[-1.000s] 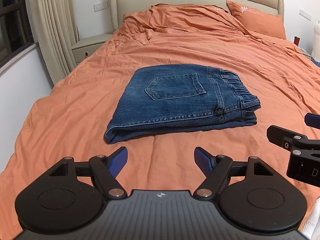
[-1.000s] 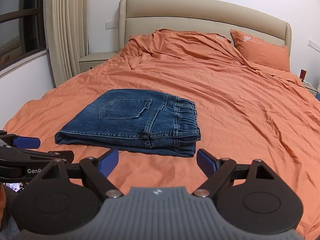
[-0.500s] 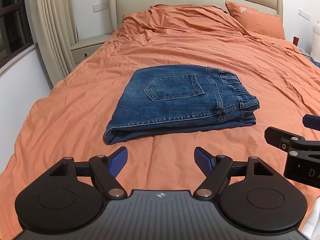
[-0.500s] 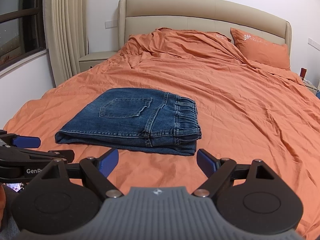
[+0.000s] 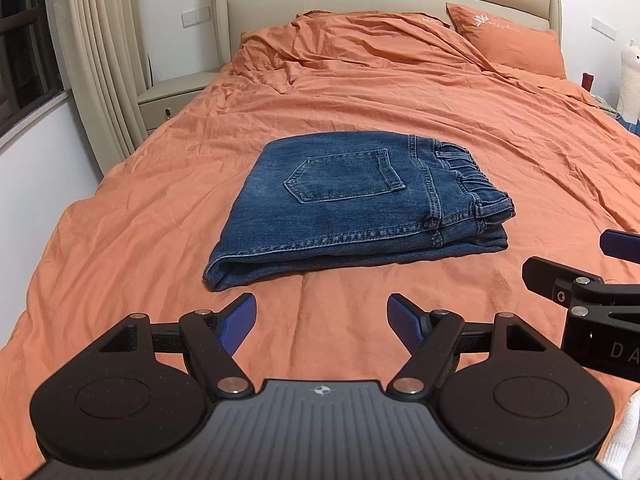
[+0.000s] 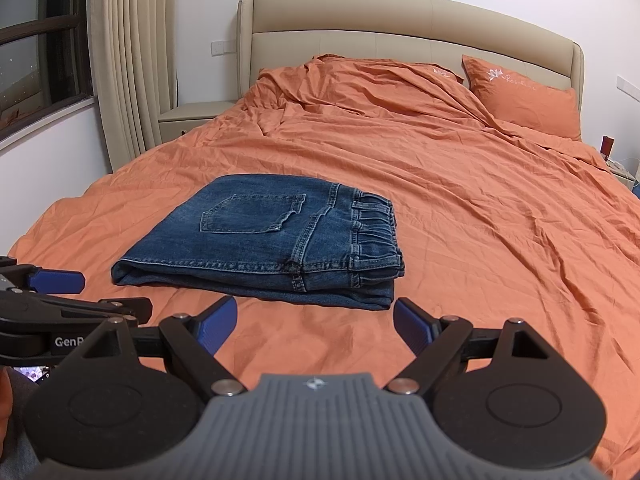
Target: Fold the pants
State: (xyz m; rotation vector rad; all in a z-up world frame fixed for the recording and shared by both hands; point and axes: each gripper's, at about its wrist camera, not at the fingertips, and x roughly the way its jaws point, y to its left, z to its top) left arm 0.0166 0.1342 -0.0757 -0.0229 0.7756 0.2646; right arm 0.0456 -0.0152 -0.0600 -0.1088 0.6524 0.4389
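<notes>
Blue denim pants (image 5: 356,204) lie folded into a flat rectangle on the orange bed cover (image 5: 160,220), back pocket up, elastic waistband to the right. They also show in the right wrist view (image 6: 272,240). My left gripper (image 5: 322,320) is open and empty, held back from the pants' near edge. My right gripper (image 6: 316,324) is open and empty, just short of the near edge. The right gripper shows at the right edge of the left wrist view (image 5: 580,276), and the left gripper at the left of the right wrist view (image 6: 60,292).
A beige headboard (image 6: 400,20) and orange pillow (image 6: 524,100) are at the far end, with rumpled bedding before them. A nightstand (image 5: 176,88), curtain (image 5: 104,60) and window stand at the left. A white plush toy (image 5: 630,80) is at the far right.
Both grippers have drawn back and risen very slightly from the pants. The pants lie unmoved and both grippers stay open.
</notes>
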